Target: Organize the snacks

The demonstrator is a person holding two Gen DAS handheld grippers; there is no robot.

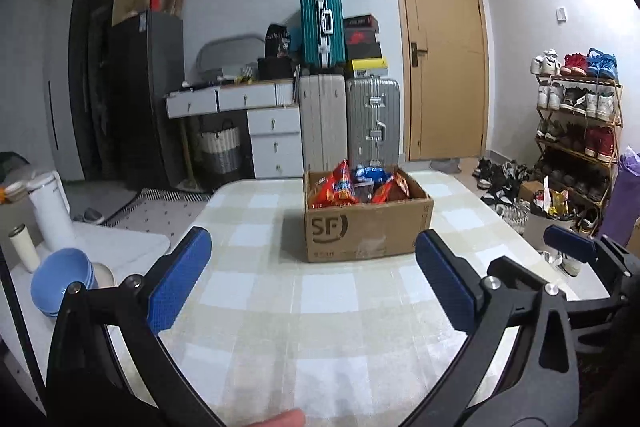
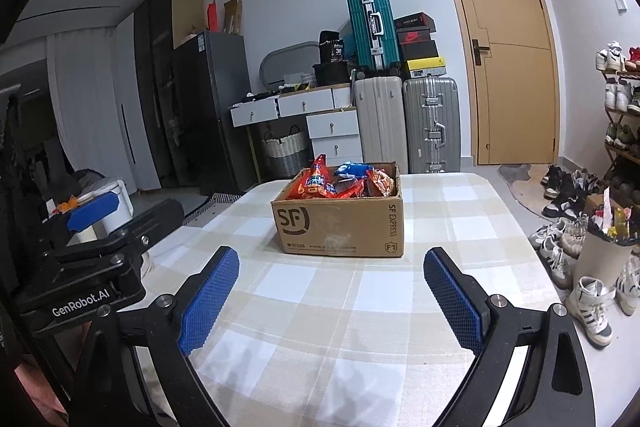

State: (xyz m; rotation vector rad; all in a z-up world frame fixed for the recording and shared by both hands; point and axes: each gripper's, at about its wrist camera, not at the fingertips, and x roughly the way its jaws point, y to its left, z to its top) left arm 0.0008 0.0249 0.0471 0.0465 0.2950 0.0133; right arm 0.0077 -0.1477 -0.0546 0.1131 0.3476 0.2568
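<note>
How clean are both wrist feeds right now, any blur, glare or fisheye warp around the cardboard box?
Left wrist view: the brown cardboard box of snack packets is sharp, the beige checked tablecloth shows soft sheen with no harsh glare, and the wooden door bows with the lens. Right wrist view: the box is equally crisp, the corners are vignetted black, and the open right claw casts faint shadows.

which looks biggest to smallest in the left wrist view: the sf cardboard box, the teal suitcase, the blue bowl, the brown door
1. brown door
2. sf cardboard box
3. teal suitcase
4. blue bowl

The box sits much nearer the camera than the door and suitcase, so this is apparent size only.
</note>
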